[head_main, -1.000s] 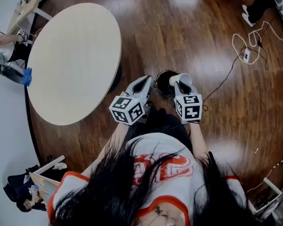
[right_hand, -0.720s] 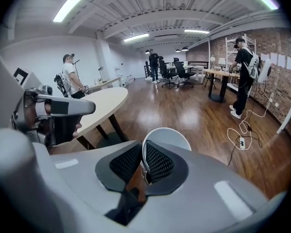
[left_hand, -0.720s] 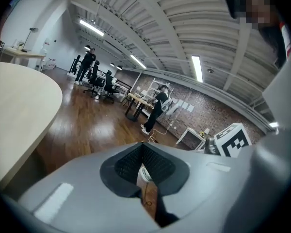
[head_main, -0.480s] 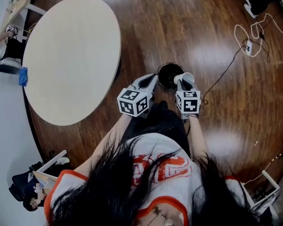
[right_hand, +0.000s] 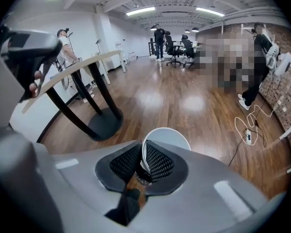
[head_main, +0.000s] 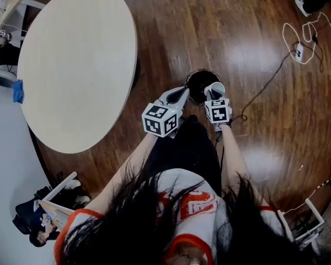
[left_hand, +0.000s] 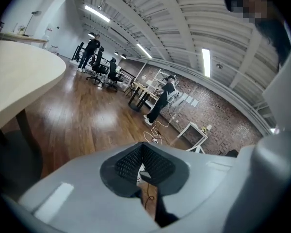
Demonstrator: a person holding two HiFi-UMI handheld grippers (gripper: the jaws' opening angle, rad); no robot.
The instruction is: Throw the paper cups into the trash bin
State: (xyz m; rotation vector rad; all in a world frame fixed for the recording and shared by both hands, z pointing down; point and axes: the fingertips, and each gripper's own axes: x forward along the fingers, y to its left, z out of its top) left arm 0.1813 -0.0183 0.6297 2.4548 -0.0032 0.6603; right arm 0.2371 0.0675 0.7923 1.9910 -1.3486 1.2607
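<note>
In the head view a black trash bin (head_main: 197, 85) stands on the wood floor just past my grippers. My right gripper (head_main: 213, 94) is shut on the rim of a white paper cup (head_main: 214, 87), which hangs over the bin's right edge. The right gripper view shows the cup (right_hand: 169, 137) with its wall pinched between the two pads of the right gripper (right_hand: 142, 155). My left gripper (head_main: 180, 93) is at the bin's left edge; in its own view the left gripper (left_hand: 143, 160) has its pads together with nothing between them.
A large round light table (head_main: 71, 65) fills the left, and its dark pedestal base (right_hand: 104, 123) is in the right gripper view. White and black cables (head_main: 298, 43) lie on the floor at the right. People and office chairs (left_hand: 99, 67) are far off.
The head camera has shifted, so the table sits further left in the picture. Both grippers stay by the bin, and the right one still holds the cup.
</note>
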